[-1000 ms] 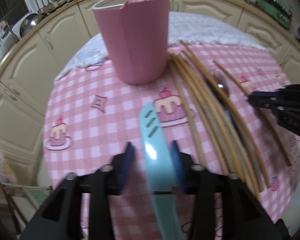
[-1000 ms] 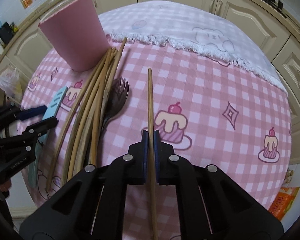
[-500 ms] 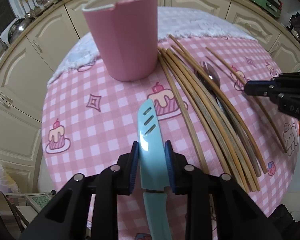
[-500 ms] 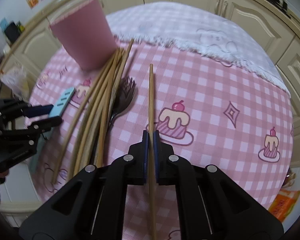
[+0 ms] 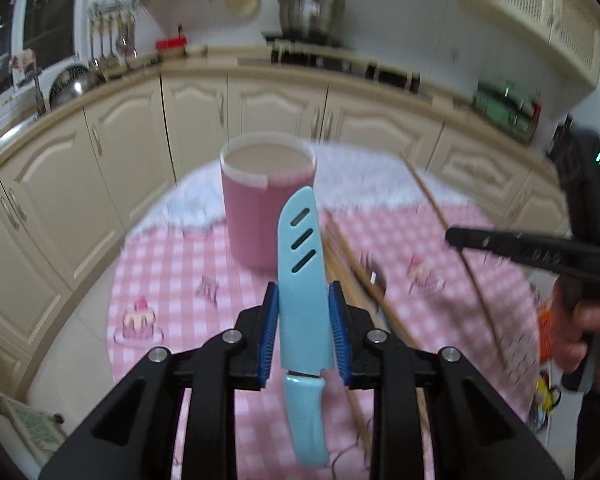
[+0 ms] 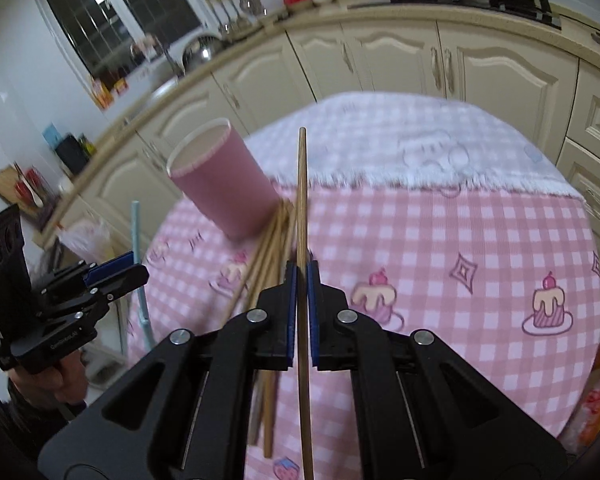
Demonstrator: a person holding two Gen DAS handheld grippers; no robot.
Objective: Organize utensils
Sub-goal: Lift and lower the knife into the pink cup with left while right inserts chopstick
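Kitchen, knife (image 5: pixel 302 280) clamped in left claw (image 5: pixel 304 334)

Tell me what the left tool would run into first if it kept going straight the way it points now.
Most likely the pink cup. The left tool grips the blue sheathed knife, whose tip already overlaps the cup's near wall in its own view, so the knife would touch first. Depth is unclear through the blur.
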